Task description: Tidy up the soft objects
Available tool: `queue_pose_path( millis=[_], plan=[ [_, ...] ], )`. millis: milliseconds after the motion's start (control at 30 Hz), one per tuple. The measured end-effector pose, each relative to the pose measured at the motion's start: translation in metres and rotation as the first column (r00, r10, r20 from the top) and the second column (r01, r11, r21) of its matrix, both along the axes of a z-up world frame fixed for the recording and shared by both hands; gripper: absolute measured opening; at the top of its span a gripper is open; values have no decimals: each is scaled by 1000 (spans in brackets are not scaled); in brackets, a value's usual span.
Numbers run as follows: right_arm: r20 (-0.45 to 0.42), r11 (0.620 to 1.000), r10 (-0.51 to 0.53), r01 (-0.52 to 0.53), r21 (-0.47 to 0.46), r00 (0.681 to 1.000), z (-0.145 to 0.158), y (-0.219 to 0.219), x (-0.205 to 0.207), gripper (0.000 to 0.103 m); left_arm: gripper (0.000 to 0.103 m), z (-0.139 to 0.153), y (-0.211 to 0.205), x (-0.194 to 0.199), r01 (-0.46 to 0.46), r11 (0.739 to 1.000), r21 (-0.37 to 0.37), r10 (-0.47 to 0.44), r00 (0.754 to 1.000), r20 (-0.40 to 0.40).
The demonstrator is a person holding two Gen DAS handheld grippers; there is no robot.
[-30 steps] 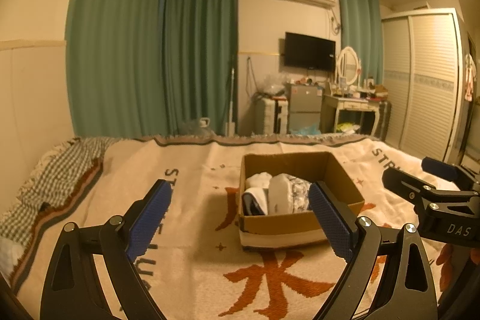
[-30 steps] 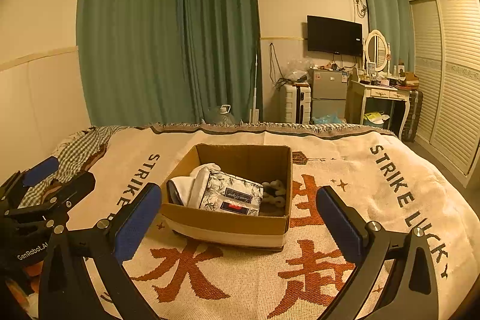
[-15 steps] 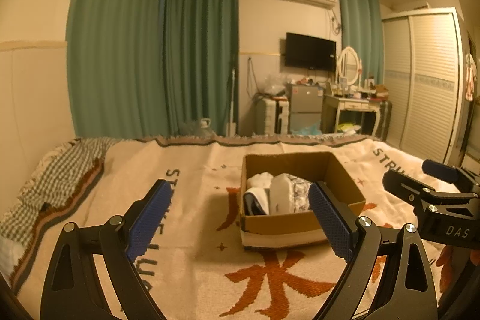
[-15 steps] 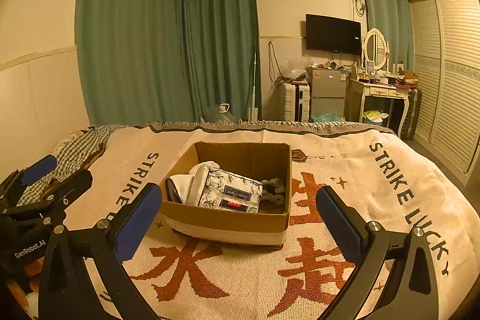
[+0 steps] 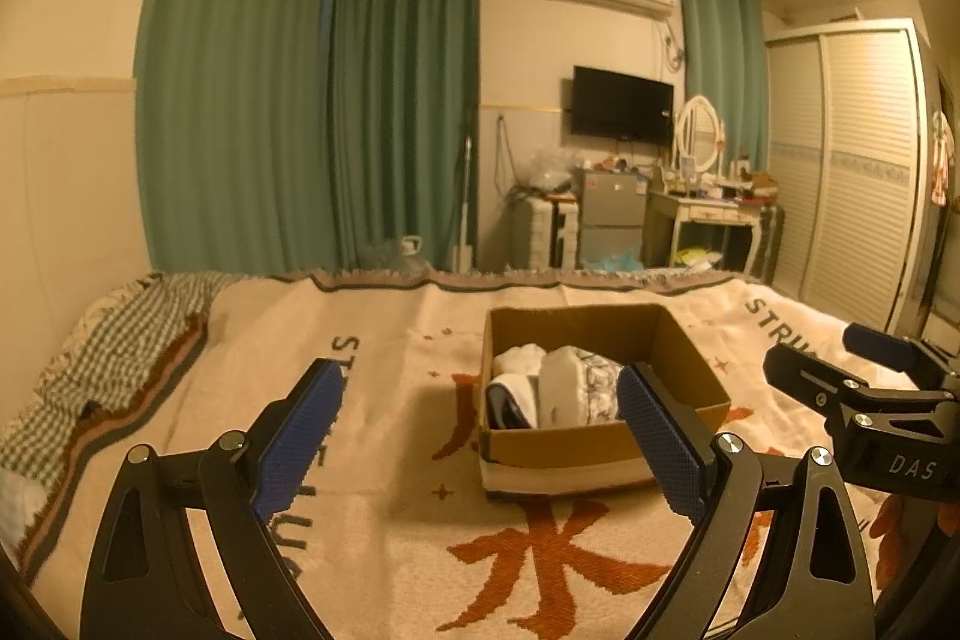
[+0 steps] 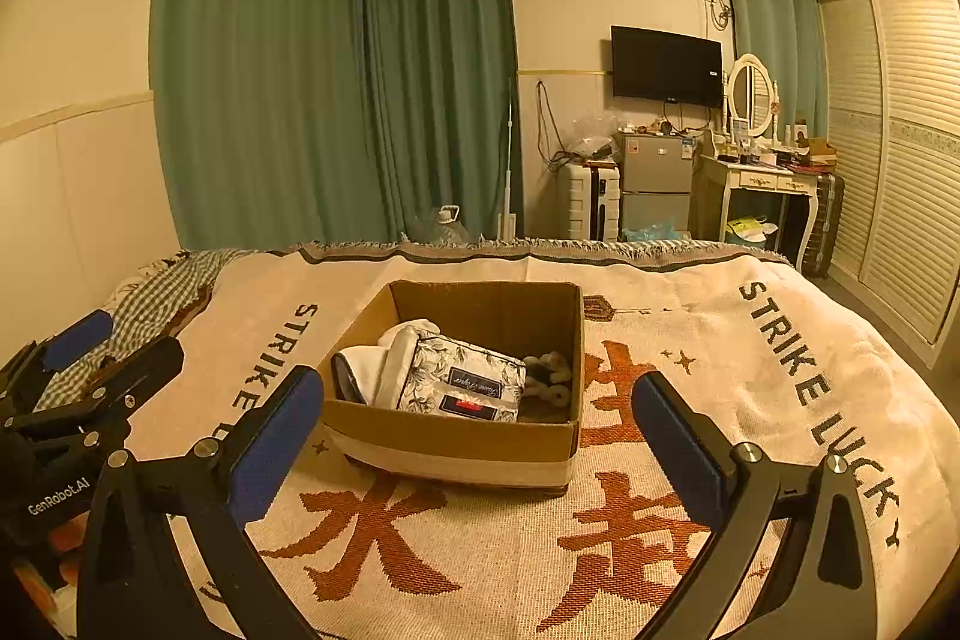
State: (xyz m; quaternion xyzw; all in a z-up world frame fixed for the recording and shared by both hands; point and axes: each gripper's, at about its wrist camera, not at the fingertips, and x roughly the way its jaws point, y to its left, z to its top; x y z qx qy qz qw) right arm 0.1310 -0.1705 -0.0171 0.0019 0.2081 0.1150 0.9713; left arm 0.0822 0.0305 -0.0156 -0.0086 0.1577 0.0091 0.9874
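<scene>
Soft folded cloths, white and floral-printed, sit packed in the open brown cardboard box on the bed's cream woven blanket. Left tool and right tool hover short of the box, both spread wide and empty. Judged best: approach from above, pinch one bundle's top fold, and avoid snagging the cardboard walls.

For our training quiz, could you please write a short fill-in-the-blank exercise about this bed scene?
1. The soft items sit inside a ____ box on the blanket.
2. The floral pouch lies between the white cloth and a small ____ toy.
3. Both the left hand-held gripper and the right hand-held gripper are ____ and hold nothing.

Missing words: cardboard; plush; open
</scene>
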Motion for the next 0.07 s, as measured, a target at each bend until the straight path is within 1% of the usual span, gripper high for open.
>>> queue_pose_path(
  millis=[67],
  plan=[
    [-1, 1000, 0, 0, 0, 1000, 0, 0, 0, 103, 94, 0, -1, -1, -1, 1000, 2, 1, 1000, 0]
  ],
)
